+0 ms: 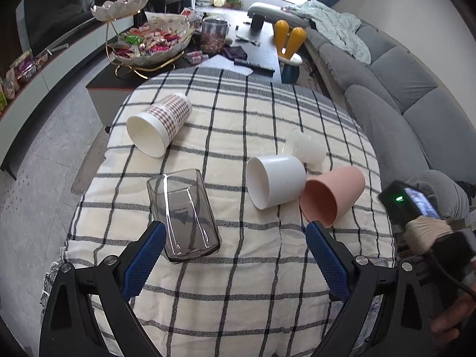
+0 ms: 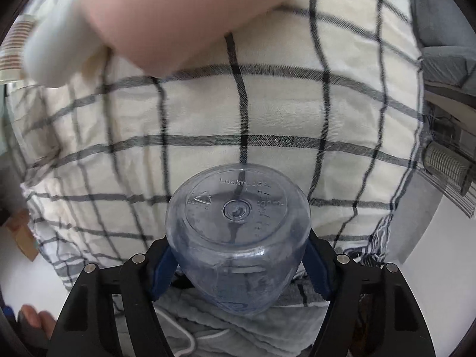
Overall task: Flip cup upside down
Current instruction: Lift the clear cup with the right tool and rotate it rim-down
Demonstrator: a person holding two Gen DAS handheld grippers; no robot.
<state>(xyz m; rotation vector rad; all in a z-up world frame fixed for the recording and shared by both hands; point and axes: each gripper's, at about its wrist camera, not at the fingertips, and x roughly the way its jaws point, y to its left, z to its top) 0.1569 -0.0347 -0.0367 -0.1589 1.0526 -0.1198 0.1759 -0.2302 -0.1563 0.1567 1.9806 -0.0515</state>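
Observation:
In the right wrist view my right gripper (image 2: 238, 264) is shut on a clear bluish plastic cup (image 2: 238, 226), its flat base facing the camera, held over the checked tablecloth (image 2: 267, 104). A pink cup (image 2: 184, 15) and a white cup (image 2: 56, 44) lie blurred at the top. In the left wrist view my left gripper (image 1: 235, 238) is open and empty above the cloth (image 1: 238, 267). A smoky glass tumbler (image 1: 184, 214) lies on its side by the left finger. A white cup (image 1: 275, 180), a pink cup (image 1: 333, 195), a checked paper cup (image 1: 160, 122) and a small clear-and-white cup (image 1: 306, 147) lie on their sides beyond.
A dark coffee table (image 1: 261, 38) with a snack stand (image 1: 148, 41) and a jar (image 1: 212, 35) stands behind the cloth-covered table. A grey sofa (image 1: 401, 89) runs along the right. The right gripper's body with a lit screen (image 1: 416, 202) is at the right edge.

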